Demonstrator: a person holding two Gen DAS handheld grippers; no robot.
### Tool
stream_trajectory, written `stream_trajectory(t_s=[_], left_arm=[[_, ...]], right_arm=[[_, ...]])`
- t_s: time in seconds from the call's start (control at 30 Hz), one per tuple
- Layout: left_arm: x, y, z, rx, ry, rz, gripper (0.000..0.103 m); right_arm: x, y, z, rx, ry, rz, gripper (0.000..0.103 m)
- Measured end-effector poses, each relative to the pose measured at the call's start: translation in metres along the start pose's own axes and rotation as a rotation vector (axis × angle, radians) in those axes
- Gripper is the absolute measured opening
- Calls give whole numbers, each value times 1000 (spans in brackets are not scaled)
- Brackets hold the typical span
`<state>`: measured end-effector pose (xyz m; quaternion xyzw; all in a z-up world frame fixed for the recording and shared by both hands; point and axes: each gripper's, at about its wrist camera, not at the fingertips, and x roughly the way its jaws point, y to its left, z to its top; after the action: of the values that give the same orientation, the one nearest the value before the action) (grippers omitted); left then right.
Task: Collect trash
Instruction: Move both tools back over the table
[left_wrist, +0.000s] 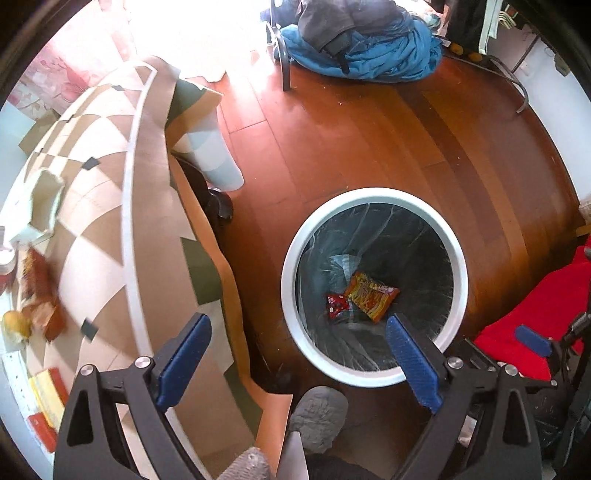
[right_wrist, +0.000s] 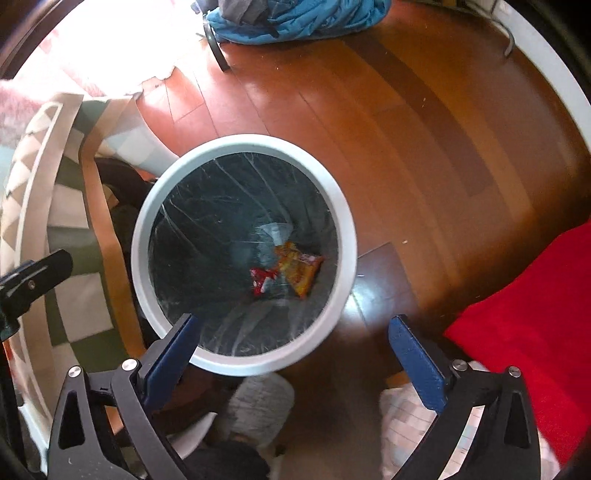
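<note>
A white-rimmed trash bin (left_wrist: 291, 258) with a dark liner stands on the wooden floor; it also shows in the right wrist view (right_wrist: 142, 229). At its bottom lie an orange snack wrapper (left_wrist: 371, 297) (right_wrist: 301, 267) and a small red wrapper (left_wrist: 336, 304) (right_wrist: 262, 278). My left gripper (left_wrist: 299, 343) is open and empty above the bin's near-left rim. My right gripper (right_wrist: 293, 339) is open and empty above the bin's near rim. On the table at left lie a torn white carton (left_wrist: 40, 199), brown snack packets (left_wrist: 40, 295) and a yellowish lump (left_wrist: 14, 325).
A table with a beige-and-white patterned cloth (left_wrist: 110, 206) hangs over its edge at left. A chair piled with blue and grey clothes (left_wrist: 369, 48) stands at the back. A red cloth (right_wrist: 528, 332) lies at right. Grey slippers (left_wrist: 317, 413) are below the grippers.
</note>
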<state>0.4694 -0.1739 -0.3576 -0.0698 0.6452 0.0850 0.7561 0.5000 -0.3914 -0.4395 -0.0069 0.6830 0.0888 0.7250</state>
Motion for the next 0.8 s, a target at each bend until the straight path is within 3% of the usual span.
stream_trajectory(t_s=[0.33, 0.8], left_arm=[[-62, -3, -19, 10, -82, -2, 97], [-186, 23, -63, -16, -269, -37, 97]], right_arm=[[-51, 2, -15, 9, -71, -49, 103], [-190, 18, -54, 5, -256, -40, 103]])
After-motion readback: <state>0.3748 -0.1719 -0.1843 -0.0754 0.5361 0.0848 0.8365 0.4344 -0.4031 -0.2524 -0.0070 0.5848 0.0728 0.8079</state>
